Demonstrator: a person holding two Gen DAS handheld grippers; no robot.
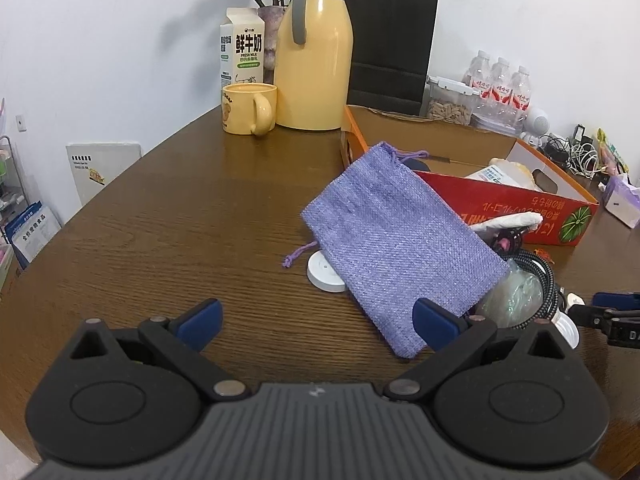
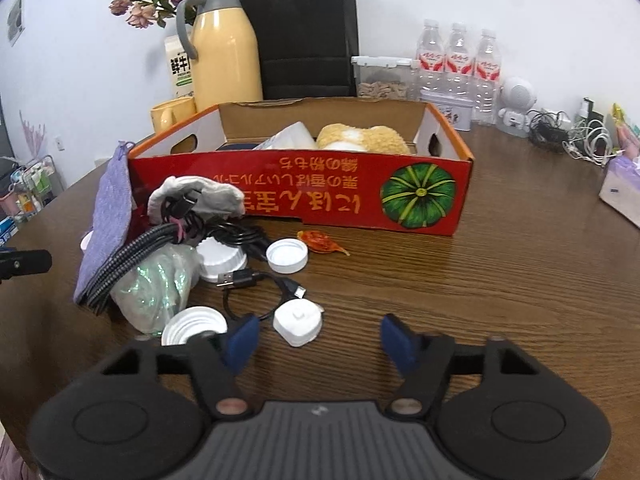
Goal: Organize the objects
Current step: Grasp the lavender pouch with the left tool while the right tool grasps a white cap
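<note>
Two grippers released, nothing between fingers: left gripper, right gripper | purple pouch leans on red box, clutter on bench | risk: right fingers snag black cable beside white cap.

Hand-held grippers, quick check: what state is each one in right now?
Left hand-held gripper: open, empty, at the purple pouch.
Right hand-held gripper: open, empty, jaws part closed.

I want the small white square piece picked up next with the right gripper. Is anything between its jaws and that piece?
Nothing visible blocks it. The white square piece lies on bare table just ahead of the open right gripper, nearer one fingertip; a black cable curls just behind it.
</note>
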